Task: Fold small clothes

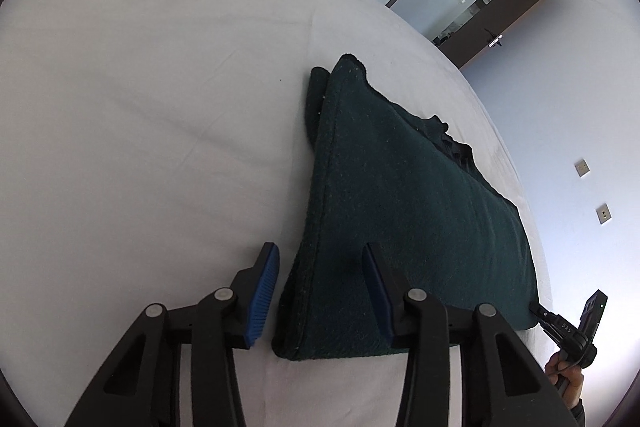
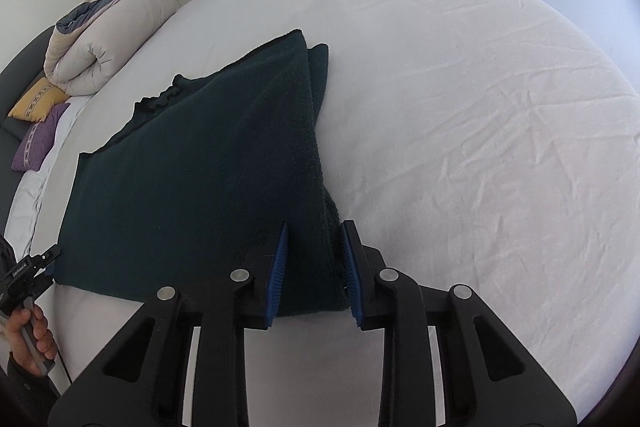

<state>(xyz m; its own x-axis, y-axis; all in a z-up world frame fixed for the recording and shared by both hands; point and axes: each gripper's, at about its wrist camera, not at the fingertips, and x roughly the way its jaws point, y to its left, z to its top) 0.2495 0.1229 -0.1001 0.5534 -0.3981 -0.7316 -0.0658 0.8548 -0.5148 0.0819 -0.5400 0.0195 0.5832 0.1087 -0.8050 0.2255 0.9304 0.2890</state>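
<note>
Nearest, the right tool pinches the garment's near right corner, pads pressing the thick fold. At the near left corner the left tool straddles the edge, one finger on top of the cloth, the other out on the sheet, not clamped. Dark green and already doubled over, the garment lies flat on the bed; at least one more fold seems left. Farther off sit a rolled duvet and pillows. No containers show.

Person's hand cut off, garment's underlayers perhaps hidden.
</note>
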